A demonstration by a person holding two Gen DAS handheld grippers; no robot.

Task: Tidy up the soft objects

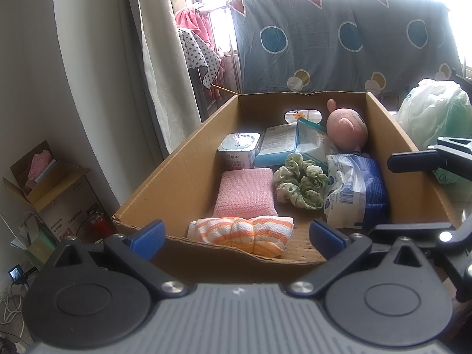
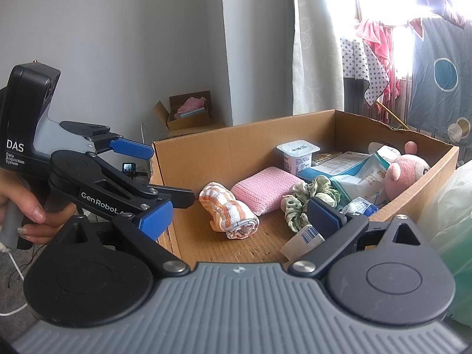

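Observation:
An open cardboard box (image 1: 177, 171) (image 2: 236, 138) holds the soft things. At its near end lies a rolled orange-and-white striped towel (image 1: 240, 236) (image 2: 230, 212). Behind it come a pink knitted pad (image 1: 244, 193) (image 2: 262, 188), a green scrunchie (image 1: 301, 183) (image 2: 306, 200), a blue-and-white soft pack (image 1: 354, 188) and a pink plush toy (image 1: 346, 129) (image 2: 407, 171). My left gripper (image 1: 237, 239) (image 2: 156, 174) hovers open over the near rim, just short of the towel. My right gripper (image 2: 239, 218) is open and empty at the box's right side; its fingers (image 1: 413, 159) straddle the right wall.
A yogurt cup (image 1: 239, 149) (image 2: 298, 153), a flat blue carton (image 1: 277, 144) and a tissue pack (image 1: 314, 144) fill the box's far end. A plastic bag (image 1: 433, 112) (image 2: 448, 206) bulges beside the box's right wall. A smaller carton (image 2: 188, 112) stands by the wall; a hand (image 2: 35, 215) holds the left gripper.

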